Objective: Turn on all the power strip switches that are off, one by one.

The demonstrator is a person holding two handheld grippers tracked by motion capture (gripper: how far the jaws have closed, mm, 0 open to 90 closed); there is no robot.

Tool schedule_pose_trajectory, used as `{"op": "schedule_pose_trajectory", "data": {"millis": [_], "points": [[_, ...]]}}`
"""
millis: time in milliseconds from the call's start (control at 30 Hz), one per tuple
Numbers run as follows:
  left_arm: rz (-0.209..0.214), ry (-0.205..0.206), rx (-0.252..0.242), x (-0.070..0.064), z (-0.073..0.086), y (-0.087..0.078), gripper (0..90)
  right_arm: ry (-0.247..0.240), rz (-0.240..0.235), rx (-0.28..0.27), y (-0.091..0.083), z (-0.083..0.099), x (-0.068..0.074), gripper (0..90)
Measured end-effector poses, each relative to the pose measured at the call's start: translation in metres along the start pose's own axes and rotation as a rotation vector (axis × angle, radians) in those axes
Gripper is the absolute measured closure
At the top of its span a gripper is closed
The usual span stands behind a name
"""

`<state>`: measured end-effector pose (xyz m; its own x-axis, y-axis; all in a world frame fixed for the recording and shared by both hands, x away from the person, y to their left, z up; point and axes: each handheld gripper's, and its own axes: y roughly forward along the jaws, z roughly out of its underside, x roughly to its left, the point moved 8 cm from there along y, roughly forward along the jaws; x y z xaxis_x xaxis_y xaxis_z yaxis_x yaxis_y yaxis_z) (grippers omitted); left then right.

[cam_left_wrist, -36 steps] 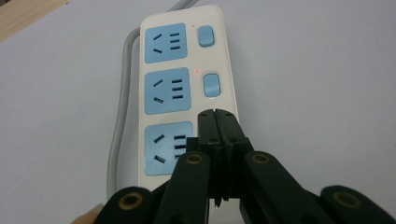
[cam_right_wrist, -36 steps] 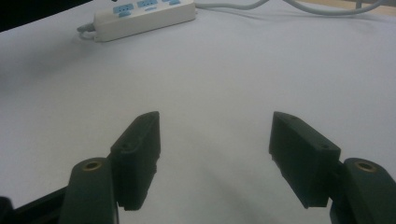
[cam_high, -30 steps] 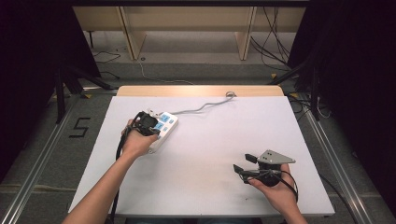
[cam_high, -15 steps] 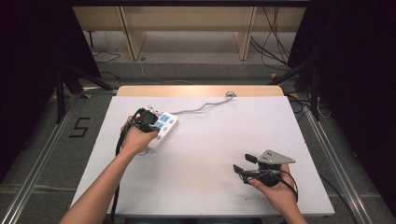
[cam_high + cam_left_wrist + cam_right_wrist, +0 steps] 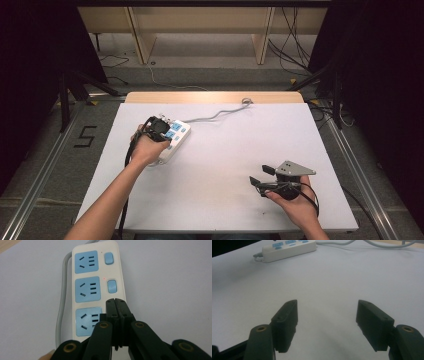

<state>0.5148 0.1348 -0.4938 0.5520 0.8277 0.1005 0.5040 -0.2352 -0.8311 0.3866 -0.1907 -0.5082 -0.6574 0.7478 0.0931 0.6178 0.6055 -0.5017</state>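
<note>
The white power strip [image 5: 172,140] lies on the left part of the white table [image 5: 220,165], turned diagonally, and its grey cable [image 5: 220,114] runs from its far end toward the back edge of the table. In the left gripper view the strip has three blue sockets in a row, each with a blue switch beside it, and a small red light shows near the middle switch [image 5: 112,286]. The left gripper [image 5: 115,302] is above the near part of the strip; its two black jaws are pressed together with nothing between them, and their joined tips are over the place beside the nearest socket [image 5: 88,321], just below the middle switch. I cannot tell if the tips touch the strip. In the high view the left forearm comes from the bottom edge and goes diagonally up to the strip, and the left hand [image 5: 146,148] is bent over the near end of it. The right gripper [image 5: 261,176] is well apart, at the near right part of the table, held low in the right hand [image 5: 295,205], with the grey plate on top. Its jaws point toward the left side and stand wide apart, holding nothing; between them the right gripper view shows bare table surface, with the strip far behind.
</note>
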Motion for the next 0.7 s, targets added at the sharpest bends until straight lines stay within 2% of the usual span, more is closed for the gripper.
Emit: {"op": "schedule_pose_trajectory", "data": {"millis": [167,700], "points": [[0.008,-0.017,0.006,0.0,0.0,0.003,89.5,-0.002,0.001,0.001,0.0,0.0,0.0,34.9],[0.011,-0.009,0.039,-0.002,0.003,0.013,89.5,-0.003,0.001,0.002,0.0,0.0,0.0,34.9]]}}
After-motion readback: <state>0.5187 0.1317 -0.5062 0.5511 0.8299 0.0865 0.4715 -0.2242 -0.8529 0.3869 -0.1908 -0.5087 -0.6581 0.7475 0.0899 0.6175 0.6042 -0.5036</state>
